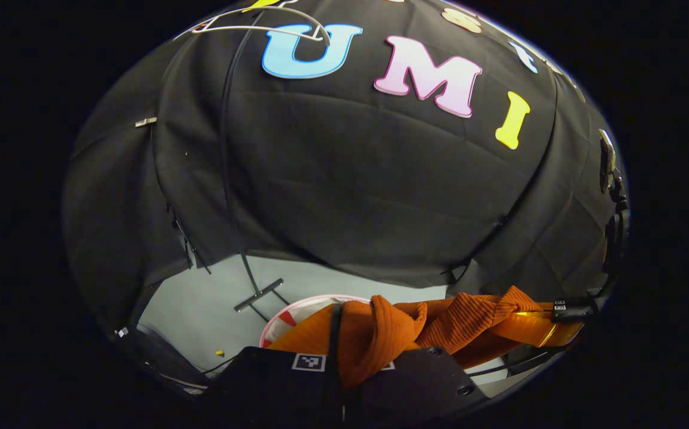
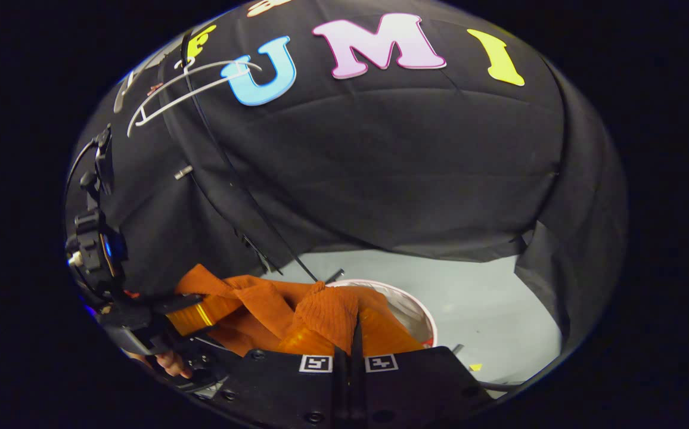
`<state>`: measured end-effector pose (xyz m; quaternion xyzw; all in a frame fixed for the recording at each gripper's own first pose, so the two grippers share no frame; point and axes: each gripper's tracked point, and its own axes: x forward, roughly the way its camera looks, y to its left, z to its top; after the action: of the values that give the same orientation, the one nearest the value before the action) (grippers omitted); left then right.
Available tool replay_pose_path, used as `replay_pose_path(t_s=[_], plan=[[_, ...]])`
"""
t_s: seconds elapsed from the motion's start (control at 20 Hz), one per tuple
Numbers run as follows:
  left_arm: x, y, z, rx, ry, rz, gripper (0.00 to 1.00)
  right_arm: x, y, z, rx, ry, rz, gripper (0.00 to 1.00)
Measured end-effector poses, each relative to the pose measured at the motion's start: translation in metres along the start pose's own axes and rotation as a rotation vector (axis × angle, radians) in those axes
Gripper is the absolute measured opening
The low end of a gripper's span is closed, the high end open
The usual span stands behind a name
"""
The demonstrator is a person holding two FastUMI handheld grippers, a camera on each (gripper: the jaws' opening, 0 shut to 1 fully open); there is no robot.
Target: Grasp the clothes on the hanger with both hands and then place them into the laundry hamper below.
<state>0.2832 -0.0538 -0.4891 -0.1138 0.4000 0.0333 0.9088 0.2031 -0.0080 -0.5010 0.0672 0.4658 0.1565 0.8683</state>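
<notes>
We grip the orange sweater (image 1: 380,333) in the closed left claw (image 1: 335,339) and closed right claw (image 2: 350,345), bunched just above the hamper (image 2: 416,310), so we judge a loose fold could catch its rim.

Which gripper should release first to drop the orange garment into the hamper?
Right, probably. The right gripper holds the orange garment directly over the hamper, so its end should fall inside. The left gripper grips its end nearer the rim.
</notes>
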Motion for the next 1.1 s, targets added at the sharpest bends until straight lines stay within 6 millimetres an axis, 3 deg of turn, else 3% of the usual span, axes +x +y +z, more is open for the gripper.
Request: replay_pose_path(t_s=[0.15, 0.2, 0.4, 0.45, 0.5, 0.65, 0.8, 1.1], plan=[[0.013, 0.001, -0.024, 0.029, 0.066, -0.002, 0.10, 0.010, -0.005, -0.022, 0.006, 0.066, -0.011, 0.09], [0.016, 0.002, -0.030, 0.046, 0.081, 0.004, 0.12, 0.012, -0.008, -0.027, 0.003, 0.083, -0.022, 0.06], [0.019, 0.004, -0.044, 0.143, 0.118, 0.041, 0.70, 0.018, -0.026, -0.036, -0.070, 0.126, -0.095, 0.97], [0.021, 0.002, -0.051, 0.167, 0.122, 0.044, 0.84, 0.019, -0.034, -0.037, -0.088, 0.128, -0.124, 0.93], [0.019, 0.001, -0.052, 0.189, 0.125, 0.042, 0.86, 0.016, -0.039, -0.035, -0.096, 0.122, -0.144, 0.93], [0.013, -0.002, -0.051, 0.234, 0.116, 0.027, 0.86, 0.015, -0.049, -0.041, -0.103, 0.126, -0.190, 0.99], [0.000, 0.000, -0.040, 0.256, 0.091, 0.030, 0.92, 0.006, -0.041, -0.040, -0.050, 0.103, -0.176, 1.00], [-0.049, 0.007, -0.013, 0.244, 0.016, 0.017, 0.92, -0.039, -0.023, -0.017, -0.042, -0.003, -0.233, 0.99]])
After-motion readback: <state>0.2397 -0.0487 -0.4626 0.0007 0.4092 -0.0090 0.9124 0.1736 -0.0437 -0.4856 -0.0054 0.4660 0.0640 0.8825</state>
